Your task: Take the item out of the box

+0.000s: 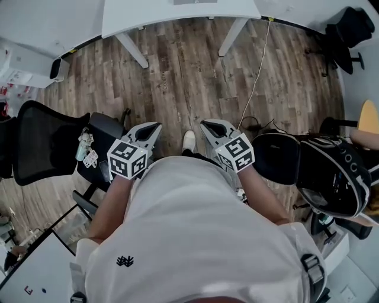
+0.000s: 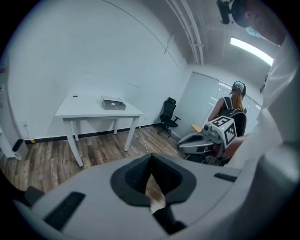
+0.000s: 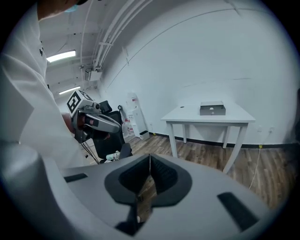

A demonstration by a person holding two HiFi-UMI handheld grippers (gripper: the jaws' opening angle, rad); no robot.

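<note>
A small grey box (image 2: 113, 103) rests on a white table (image 2: 79, 110) against the far wall, several steps from me; the right gripper view shows the same box (image 3: 213, 108) on the table (image 3: 234, 117). What is inside the box I cannot make out. In the head view only the table's near edge (image 1: 177, 18) shows at the top. Both grippers are held in front of my torso above the wooden floor. My left gripper (image 1: 157, 125) (image 2: 151, 155) is shut with nothing between its pads. Beside it, my right gripper (image 1: 203, 123) (image 3: 150, 157) is likewise shut and empty.
A black mesh chair (image 1: 41, 148) stands at my left and a black seat (image 1: 275, 157) at my right. Beside that seat is a person with a black backpack (image 1: 331, 174). A cable (image 1: 257, 77) runs over the floor toward the table. Another office chair (image 1: 349, 29) stands far right.
</note>
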